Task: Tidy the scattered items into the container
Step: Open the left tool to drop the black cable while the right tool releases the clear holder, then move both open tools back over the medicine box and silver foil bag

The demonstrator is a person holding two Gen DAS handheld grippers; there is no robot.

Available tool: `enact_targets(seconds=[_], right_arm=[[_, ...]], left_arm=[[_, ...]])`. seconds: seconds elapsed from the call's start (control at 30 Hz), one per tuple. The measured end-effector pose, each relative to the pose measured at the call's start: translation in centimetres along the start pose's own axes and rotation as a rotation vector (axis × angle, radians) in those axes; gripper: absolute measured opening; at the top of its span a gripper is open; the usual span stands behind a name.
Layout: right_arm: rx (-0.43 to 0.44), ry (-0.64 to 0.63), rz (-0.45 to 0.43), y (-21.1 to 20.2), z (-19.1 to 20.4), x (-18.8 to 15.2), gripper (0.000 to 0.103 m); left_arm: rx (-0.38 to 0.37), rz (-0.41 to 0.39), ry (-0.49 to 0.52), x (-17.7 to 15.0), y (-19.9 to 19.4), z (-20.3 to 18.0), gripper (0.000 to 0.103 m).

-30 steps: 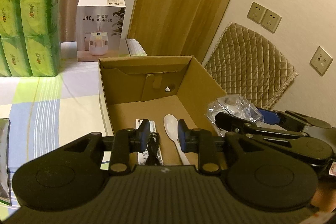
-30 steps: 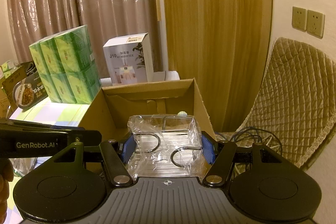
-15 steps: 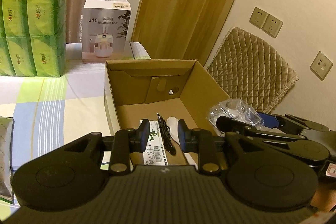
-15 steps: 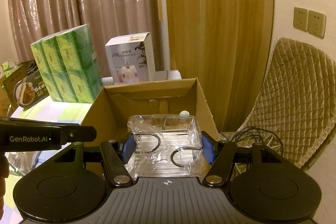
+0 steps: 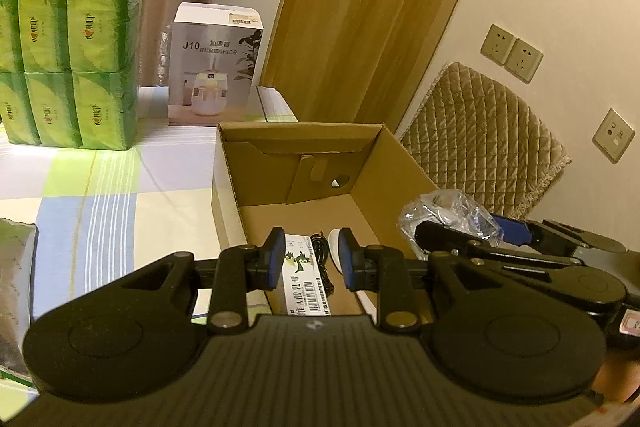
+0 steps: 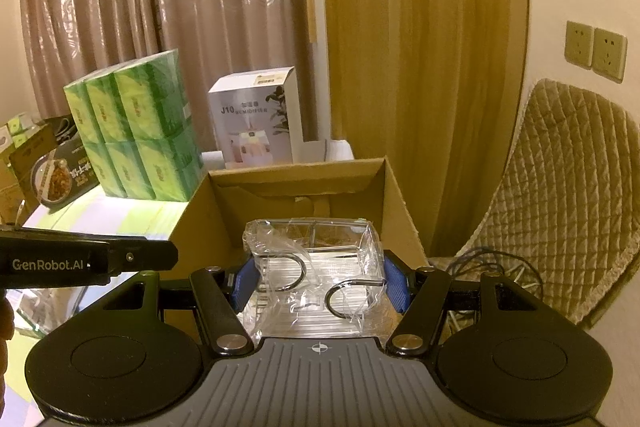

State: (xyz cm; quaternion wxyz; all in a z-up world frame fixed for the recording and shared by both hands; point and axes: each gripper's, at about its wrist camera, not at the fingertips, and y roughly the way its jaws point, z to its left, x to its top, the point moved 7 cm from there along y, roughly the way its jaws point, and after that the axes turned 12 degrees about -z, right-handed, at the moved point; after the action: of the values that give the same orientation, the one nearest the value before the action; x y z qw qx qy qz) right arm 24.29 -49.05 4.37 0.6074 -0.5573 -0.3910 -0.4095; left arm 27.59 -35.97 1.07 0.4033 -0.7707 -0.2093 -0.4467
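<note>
The right hand-held gripper (image 6: pixel 320 281) is clenched on a clear plastic-wrapped packet of metal hooks (image 6: pixel 314 275), held above the near edge of an open cardboard box (image 6: pixel 400 203). The left hand-held gripper (image 5: pixel 312 259) hovers released and holds nothing, above the box's near end. Inside the box lie a white labelled packet (image 5: pixel 306 279), a black cable (image 5: pixel 322 259) and a white spoon (image 5: pixel 334 247). The box sits on a desk (image 5: pixel 100 195) with a striped cloth, near green tissue packs (image 5: pixel 68 59) and a humidifier carton (image 5: pixel 214 67).

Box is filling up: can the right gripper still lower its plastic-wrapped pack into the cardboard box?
Probably yes: the right gripper holds the plastic-wrapped pack by the cardboard box, whose top is open and far floor bare.
</note>
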Motion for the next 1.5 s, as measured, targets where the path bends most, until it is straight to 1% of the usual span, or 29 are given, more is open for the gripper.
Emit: enact_targets(seconds=[0.03,0.07,0.1,0.13,0.47,0.67,0.97,1.2,1.4,1.47,1.5], right_arm=[[0.002,0.0,-0.005,0.0,0.1,0.1,0.062],[0.005,0.003,-0.011,0.0,0.1,0.2,0.065],[0.005,0.005,-0.016,-0.1,0.1,0.2,0.073],[0.004,0.007,-0.021,-0.1,0.1,0.3,0.074],[0.002,0.004,-0.017,-0.5,0.1,0.4,0.076],[-0.003,0.004,-0.015,-1.1,0.1,0.4,0.078],[0.001,0.002,-0.019,-2.6,0.8,0.7,0.081],[0.002,0.001,-0.015,-4.4,1.5,0.8,0.083],[-0.003,-0.017,-0.025,-6.5,2.5,1.0,0.09],[-0.004,-0.021,-0.032,-7.1,2.8,1.2,0.093],[-0.004,-0.022,-0.035,-7.5,3.0,1.3,0.095]], left_arm=[[0.001,-0.001,0.0,0.0,0.0,0.0,0.022],[0.002,-0.001,0.0,0.0,-0.1,0.1,0.022],[0.004,-0.001,-0.001,0.0,-0.1,0.2,0.022],[0.005,-0.001,-0.001,0.0,-0.2,0.3,0.022],[0.012,0.0,-0.005,-0.2,-0.7,0.8,0.022],[0.018,-0.003,-0.006,-0.2,-1.5,1.1,0.022],[0.026,-0.015,-0.002,0.2,-3.4,1.4,0.024],[0.029,-0.018,0.002,-0.4,-5.6,1.5,0.025],[0.038,-0.031,0.007,-0.6,-7.9,1.9,0.035],[0.045,-0.033,0.006,-0.7,-8.8,2.2,0.046],[0.051,-0.035,0.009,-0.8,-9.4,2.3,0.049]])
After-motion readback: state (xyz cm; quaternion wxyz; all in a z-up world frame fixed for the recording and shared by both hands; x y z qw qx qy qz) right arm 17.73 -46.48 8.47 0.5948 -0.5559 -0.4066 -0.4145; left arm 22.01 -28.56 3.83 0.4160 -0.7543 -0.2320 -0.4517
